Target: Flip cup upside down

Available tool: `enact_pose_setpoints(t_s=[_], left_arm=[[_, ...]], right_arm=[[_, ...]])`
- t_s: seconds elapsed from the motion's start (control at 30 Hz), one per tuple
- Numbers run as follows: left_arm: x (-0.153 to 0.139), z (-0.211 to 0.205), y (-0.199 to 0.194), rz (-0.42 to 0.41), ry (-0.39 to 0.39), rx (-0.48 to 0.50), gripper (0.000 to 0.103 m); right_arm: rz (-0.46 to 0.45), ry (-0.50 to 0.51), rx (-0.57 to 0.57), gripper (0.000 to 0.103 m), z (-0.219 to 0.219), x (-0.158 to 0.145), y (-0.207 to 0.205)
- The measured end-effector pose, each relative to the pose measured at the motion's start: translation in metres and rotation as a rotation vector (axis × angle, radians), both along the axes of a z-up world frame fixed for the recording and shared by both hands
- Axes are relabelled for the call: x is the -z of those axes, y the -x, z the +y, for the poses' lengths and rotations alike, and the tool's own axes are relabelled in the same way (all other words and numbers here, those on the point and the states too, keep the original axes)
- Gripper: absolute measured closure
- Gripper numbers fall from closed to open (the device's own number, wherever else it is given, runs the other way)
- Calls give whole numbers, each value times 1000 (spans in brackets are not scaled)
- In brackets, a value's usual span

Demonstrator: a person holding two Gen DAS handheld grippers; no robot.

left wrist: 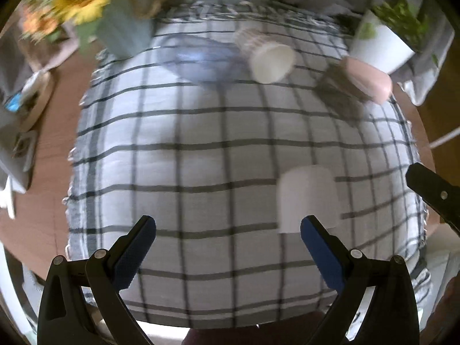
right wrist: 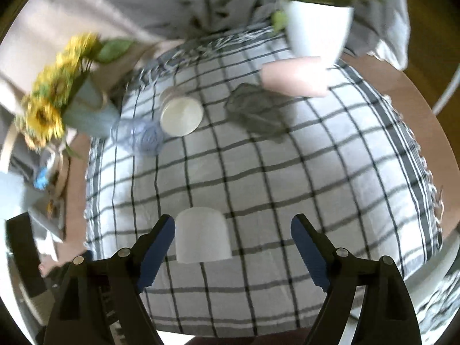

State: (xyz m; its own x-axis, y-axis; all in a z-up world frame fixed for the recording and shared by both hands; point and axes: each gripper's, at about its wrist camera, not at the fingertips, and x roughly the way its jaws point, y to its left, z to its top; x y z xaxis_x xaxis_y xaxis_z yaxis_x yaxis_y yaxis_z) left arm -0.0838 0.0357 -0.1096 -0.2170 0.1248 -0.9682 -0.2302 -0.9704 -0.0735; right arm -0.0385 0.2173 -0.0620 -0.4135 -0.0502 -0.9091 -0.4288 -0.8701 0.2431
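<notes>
Jaws of both grippers are gaping wide, holding nothing; cup [right wrist: 203, 235] is sitting lower centre, seemingly already inverted

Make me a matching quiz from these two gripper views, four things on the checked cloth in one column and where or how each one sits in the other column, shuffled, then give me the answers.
Things:
1. white cup
2. paper cup
3. pink cup
4. blue glass bowl

Descriptions:
A. lying on its side, open mouth toward the cameras
B. lying on its side in front of the white plant pot
C. closed end up, nearest the open right gripper
D. beside the vase of sunflowers

Pairs: 1-C, 2-A, 3-B, 4-D
</notes>
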Motion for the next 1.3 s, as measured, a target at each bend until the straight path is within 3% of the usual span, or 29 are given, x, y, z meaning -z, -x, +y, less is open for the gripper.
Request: enact_pose_setpoints(t_s=[0.13, 0.37, 0.53, 0.7, 0.77, 0.83, 0.97, 1.1, 1.3], left_arm=[[-1, 32, 11, -54, -28, 43, 0], [18, 78, 35, -153, 5, 105, 1], [40, 88, 48, -255, 19, 59, 2], [56, 92, 53, -316, 29, 23, 14], [60, 93, 54, -324, 49, 11, 28], [63, 91, 54, -336, 52, -5, 34], [58, 89, 52, -322, 42, -29, 37], [43, 89, 51, -255, 48, -35, 37], [16, 83, 48, -135, -8, -49, 38]], right_arm=[[37, 18, 79, 20, 25, -6, -14], [37, 81, 158, 20, 61, 2, -24], [23, 117, 173, 20, 76, 15, -23], [10, 157, 167, 20, 89, 26, -18], [4, 157, 163, 20, 92, 28, -16], [0, 155, 155, 20, 94, 30, -15], [-11, 158, 139, 20, 98, 34, -12], [-12, 156, 115, 20, 100, 35, -10], [6, 138, 85, 20, 99, 29, -7]])
